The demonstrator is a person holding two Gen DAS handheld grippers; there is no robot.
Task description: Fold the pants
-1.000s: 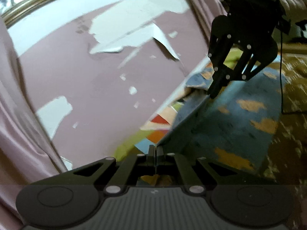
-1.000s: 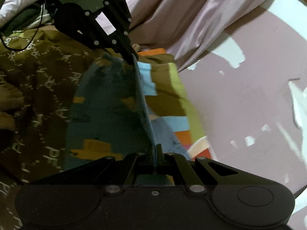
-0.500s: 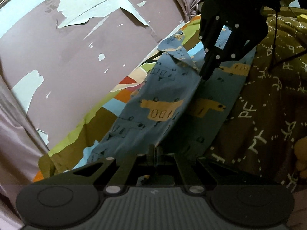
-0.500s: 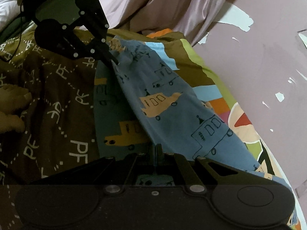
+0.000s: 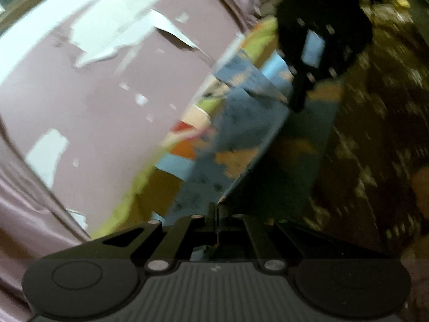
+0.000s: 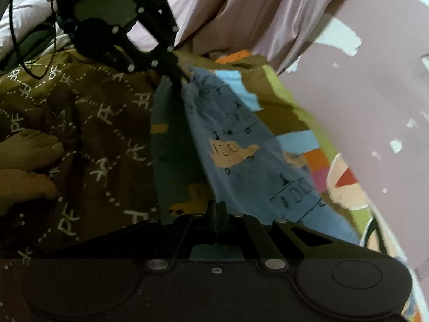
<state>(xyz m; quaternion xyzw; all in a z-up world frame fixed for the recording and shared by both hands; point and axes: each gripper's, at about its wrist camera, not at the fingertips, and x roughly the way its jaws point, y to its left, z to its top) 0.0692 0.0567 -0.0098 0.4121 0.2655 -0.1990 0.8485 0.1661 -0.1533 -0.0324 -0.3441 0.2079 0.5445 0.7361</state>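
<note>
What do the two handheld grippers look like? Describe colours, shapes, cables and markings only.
Both are matte black. The left gripper has angular linkage arms dotted with silver rivets and a thin black cable. The right gripper shows narrow fingers, triangular cut-outs, round discs and silver screws.

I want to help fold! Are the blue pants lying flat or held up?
Held up: both grippers pinch the blue pants, stretched between them above the bedspread.
</note>
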